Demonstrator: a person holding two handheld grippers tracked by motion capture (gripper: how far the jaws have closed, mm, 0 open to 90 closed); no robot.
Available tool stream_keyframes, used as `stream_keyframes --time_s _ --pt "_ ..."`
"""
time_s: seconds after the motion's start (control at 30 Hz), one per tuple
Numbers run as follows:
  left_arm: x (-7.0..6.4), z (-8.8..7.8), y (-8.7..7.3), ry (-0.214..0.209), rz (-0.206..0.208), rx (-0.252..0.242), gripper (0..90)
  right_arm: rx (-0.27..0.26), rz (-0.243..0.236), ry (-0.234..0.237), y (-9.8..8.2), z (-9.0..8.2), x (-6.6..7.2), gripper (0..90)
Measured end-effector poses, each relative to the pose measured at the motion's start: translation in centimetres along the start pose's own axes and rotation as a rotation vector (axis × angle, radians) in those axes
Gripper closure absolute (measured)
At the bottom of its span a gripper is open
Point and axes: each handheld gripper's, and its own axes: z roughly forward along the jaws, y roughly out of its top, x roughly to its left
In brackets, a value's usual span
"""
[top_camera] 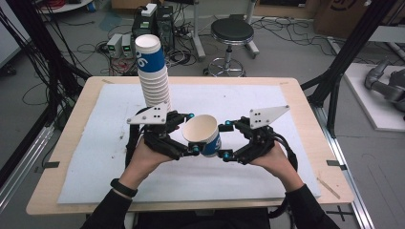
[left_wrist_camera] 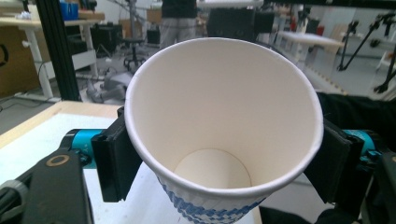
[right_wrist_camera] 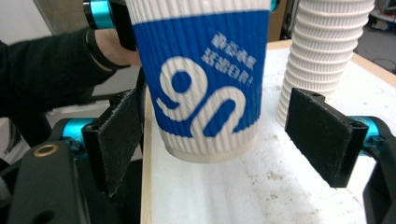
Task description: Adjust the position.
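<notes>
Handover stage: I am gripping the empty paper cup near its rim with my left gripper, above the table mat. My right gripper is standing open around its base. Placing it remains; the cup stack is waiting behind.

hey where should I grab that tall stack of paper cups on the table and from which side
Grip the stack of paper cups low on its ribbed white part, coming in level from the near side with a claw pad on each flank. It stands upright and leans a little, so a low hold should tip it least. The single cup and both claws sit just in front.
</notes>
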Motion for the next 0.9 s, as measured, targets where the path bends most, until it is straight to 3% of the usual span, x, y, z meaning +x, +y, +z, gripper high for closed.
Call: stream_keyframes --time_s 0.23,0.5,0.77,0.9 --pt "-0.2 0.8 0.0 0.012 0.01 0.076 23.0 0.062 -0.025 -0.017 -0.1 1.2 0.5 19.3" --pt "-0.7 1.6 0.1 0.041 0.04 0.151 23.2 0.08 -0.02 -0.019 0.0 1.9 0.6 19.4" --pt "-1.0 1.9 0.3 0.045 0.045 0.168 23.3 0.092 -0.003 -0.029 -0.2 2.6 0.7 20.1" --pt "-1.0 1.8 0.3 0.046 0.046 0.169 23.3 0.086 -0.015 -0.018 -0.2 2.6 0.8 25.5"
